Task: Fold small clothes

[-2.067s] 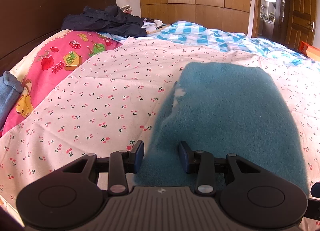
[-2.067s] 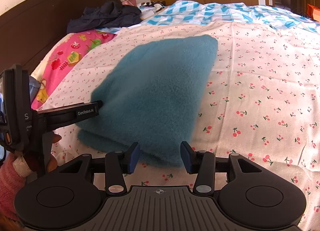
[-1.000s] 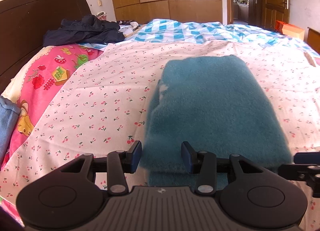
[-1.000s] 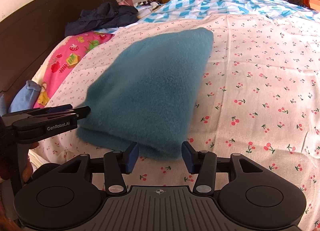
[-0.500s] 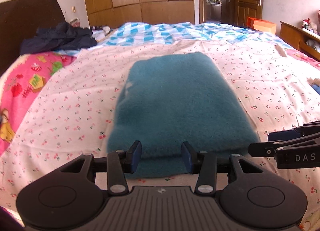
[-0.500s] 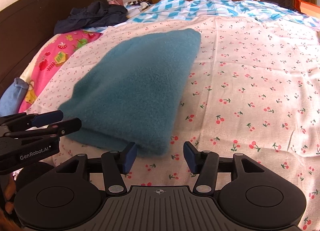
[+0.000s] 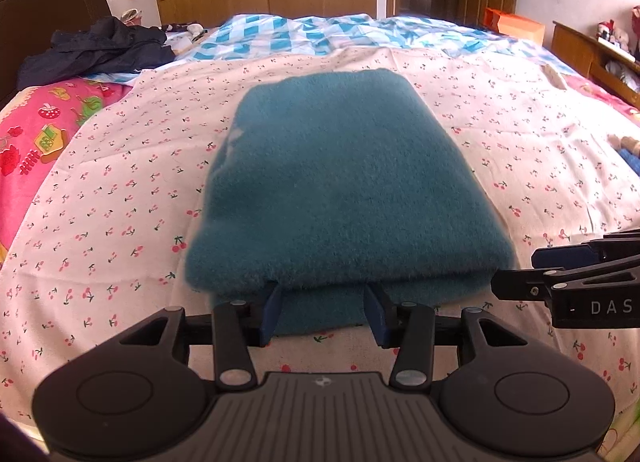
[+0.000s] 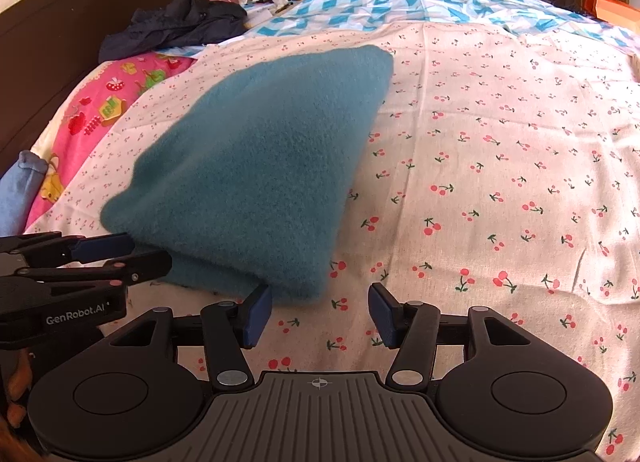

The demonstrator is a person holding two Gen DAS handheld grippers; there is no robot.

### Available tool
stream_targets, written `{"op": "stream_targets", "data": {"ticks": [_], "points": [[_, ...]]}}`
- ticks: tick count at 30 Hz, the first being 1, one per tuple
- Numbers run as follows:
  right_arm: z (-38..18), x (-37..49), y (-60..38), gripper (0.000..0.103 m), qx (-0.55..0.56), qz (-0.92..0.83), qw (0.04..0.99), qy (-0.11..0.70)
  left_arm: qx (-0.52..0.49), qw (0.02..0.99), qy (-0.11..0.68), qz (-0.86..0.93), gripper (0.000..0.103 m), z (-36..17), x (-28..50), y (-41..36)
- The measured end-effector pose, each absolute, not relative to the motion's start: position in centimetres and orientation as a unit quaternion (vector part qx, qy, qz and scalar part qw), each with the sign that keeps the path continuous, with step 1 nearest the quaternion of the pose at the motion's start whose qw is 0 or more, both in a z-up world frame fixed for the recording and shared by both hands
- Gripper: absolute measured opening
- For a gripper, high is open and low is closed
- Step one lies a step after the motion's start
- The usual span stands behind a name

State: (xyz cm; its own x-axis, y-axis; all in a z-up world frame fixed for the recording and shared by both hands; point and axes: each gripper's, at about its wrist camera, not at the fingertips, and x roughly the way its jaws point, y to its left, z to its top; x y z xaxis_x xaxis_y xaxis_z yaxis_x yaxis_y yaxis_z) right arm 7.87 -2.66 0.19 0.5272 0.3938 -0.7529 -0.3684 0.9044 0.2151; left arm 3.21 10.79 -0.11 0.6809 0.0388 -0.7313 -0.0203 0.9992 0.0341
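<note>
A folded teal fleece garment (image 7: 340,189) lies flat on the cherry-print sheet (image 7: 120,189). My left gripper (image 7: 326,308) is open, its blue fingertips at the garment's near folded edge, which lies between them. My right gripper (image 8: 320,312) is open and empty, just off the garment's (image 8: 256,173) near right corner, over bare sheet (image 8: 500,181). Each gripper shows in the other's view: the right one at the right edge of the left wrist view (image 7: 560,274), the left one at the left edge of the right wrist view (image 8: 100,254).
A pink cartoon-print pillow (image 7: 36,133) and a dark jacket (image 7: 96,45) lie at the head of the bed by the dark headboard (image 8: 80,1). A blue checked quilt (image 7: 320,33) lies beyond. A light blue cloth (image 8: 18,185) sits at the far left.
My left gripper has swung to face the garment's near edge squarely and moved closer to it. My right gripper has shifted right, off the garment's corner. Both stayed open.
</note>
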Motion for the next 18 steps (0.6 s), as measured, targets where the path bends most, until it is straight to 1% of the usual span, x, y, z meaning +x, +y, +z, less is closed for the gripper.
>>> {"op": "stream_targets", "data": {"ticks": [18], "points": [[0.0, 7.75, -1.97, 0.056, 0.001, 0.211, 0.871, 0.444, 0.001, 0.915, 0.405, 0.007, 0.051, -0.2, 3.43, 11.02]]}}
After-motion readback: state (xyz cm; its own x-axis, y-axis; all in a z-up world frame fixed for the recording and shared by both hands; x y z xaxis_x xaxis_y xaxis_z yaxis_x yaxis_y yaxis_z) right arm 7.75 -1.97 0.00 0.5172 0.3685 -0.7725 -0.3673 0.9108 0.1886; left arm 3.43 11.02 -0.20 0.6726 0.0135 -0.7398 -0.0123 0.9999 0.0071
